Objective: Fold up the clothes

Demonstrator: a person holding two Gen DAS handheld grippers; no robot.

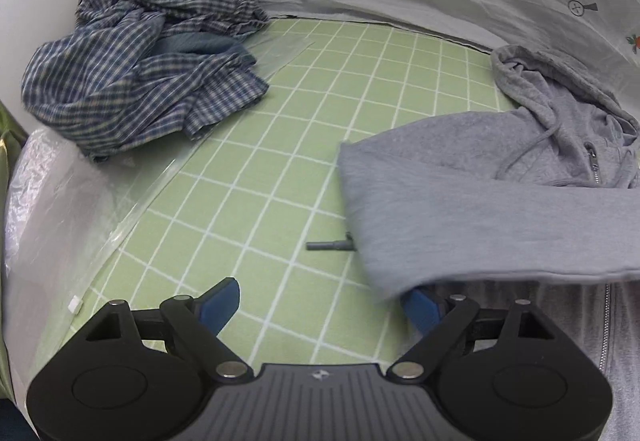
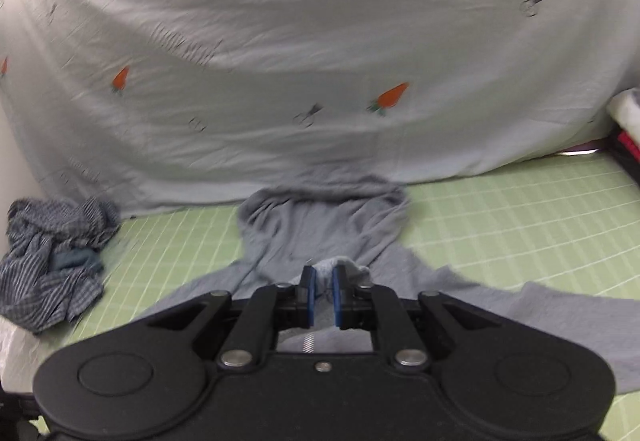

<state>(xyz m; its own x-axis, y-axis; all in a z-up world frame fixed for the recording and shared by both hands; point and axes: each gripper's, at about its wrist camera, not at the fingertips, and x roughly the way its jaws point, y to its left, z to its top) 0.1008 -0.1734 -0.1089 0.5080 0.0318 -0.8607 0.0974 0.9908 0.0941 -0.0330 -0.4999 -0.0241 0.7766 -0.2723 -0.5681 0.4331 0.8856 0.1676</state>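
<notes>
A grey zip hoodie lies on the green checked mat, its sleeve folded across the body. My left gripper is open and empty at the sleeve's lower left edge; the cloth covers the tip of its right finger. In the right wrist view the hoodie lies spread with its hood towards the back. My right gripper is nearly shut just above the hoodie's middle; a pale bit of fabric shows at its tips, and I cannot tell whether it is pinched.
A crumpled blue plaid shirt lies at the mat's back left, also in the right wrist view. A pale sheet with carrot prints hangs behind. Clear plastic lies at the left edge. A small grey cord end lies on the mat.
</notes>
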